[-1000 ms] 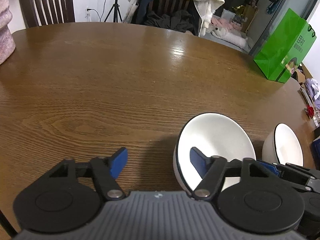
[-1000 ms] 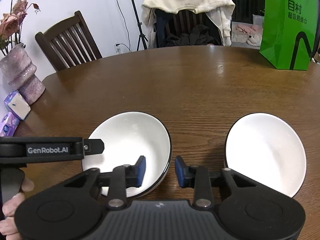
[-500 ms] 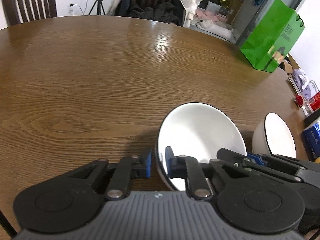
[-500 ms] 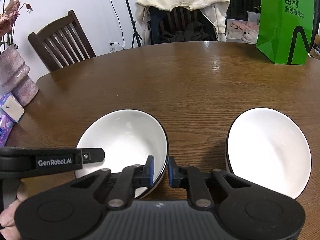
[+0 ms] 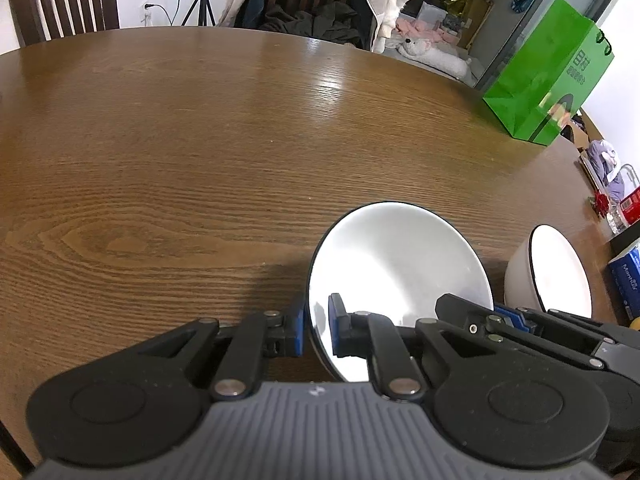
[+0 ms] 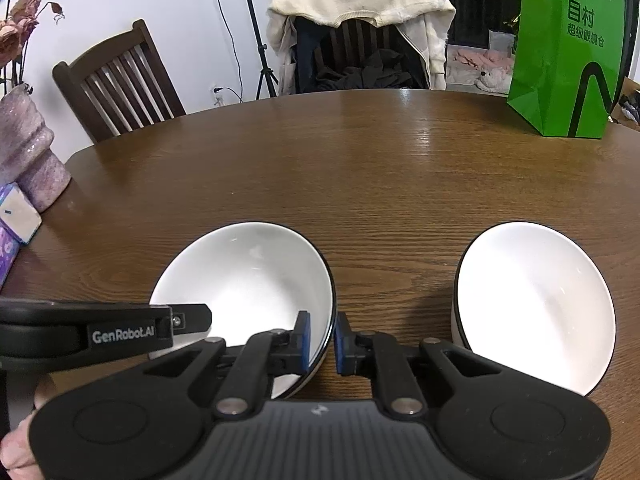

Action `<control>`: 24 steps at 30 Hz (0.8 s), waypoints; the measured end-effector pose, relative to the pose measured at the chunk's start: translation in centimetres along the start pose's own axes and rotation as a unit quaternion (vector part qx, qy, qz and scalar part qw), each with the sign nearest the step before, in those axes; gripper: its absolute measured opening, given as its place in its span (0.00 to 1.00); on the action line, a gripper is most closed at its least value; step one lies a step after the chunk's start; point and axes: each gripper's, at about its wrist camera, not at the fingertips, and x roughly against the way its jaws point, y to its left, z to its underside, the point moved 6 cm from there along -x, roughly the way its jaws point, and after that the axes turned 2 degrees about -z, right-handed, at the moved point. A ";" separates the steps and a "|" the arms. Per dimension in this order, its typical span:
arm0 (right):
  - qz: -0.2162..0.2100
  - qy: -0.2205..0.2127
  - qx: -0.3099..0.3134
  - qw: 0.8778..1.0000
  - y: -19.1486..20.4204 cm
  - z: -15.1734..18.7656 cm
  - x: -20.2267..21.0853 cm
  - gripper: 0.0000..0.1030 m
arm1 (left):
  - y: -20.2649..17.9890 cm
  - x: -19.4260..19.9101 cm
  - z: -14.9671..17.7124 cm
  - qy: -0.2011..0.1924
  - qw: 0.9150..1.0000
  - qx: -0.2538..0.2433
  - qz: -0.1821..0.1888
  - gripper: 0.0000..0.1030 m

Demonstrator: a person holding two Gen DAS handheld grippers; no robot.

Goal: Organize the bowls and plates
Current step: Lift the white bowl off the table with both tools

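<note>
Two white bowls with thin black rims stand on the brown wooden table. The near bowl (image 5: 396,272) (image 6: 248,280) is gripped from both sides. My left gripper (image 5: 318,330) is shut on its left rim, one blue pad inside and one outside. My right gripper (image 6: 322,338) is shut on its right rim the same way. The left gripper's black body also shows at the left of the right wrist view. The second bowl (image 6: 536,300) (image 5: 556,272) stands free to the right, untouched.
A green paper bag (image 6: 568,48) stands at the table's far right. A pink vase (image 6: 28,156) and tissue packs (image 6: 18,216) sit at the left edge. Wooden chairs (image 6: 116,80) stand behind the table (image 6: 360,168). Small items (image 5: 624,208) crowd the right edge.
Both grippers have closed from open onto the near bowl's rim, the left on the left side and the right on the right side. The bowl appears slightly raised and closer.
</note>
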 end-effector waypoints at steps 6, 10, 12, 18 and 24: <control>-0.001 0.000 -0.005 1.000 -0.2 0.0 0.3 0.09 | -0.1 0.5 0.1 -0.001 1.000 -0.002 -0.003 0.12; -0.001 -0.005 -0.005 1.000 -0.2 -0.2 0.8 0.09 | -0.4 0.9 0.1 -0.006 1.000 -0.002 -0.005 0.12; -0.002 -0.007 -0.006 1.000 -0.1 -0.2 1.0 0.09 | -0.4 1.2 0.1 -0.008 1.000 -0.002 -0.007 0.12; -0.003 -0.012 -0.010 1.000 0.3 -0.1 2.0 0.09 | -0.6 2.6 0.1 -0.016 1.000 -0.004 -0.010 0.12; -0.004 -0.018 -0.015 1.000 0.7 -0.1 3.5 0.09 | -0.6 4.1 0.3 -0.026 1.000 -0.008 -0.012 0.12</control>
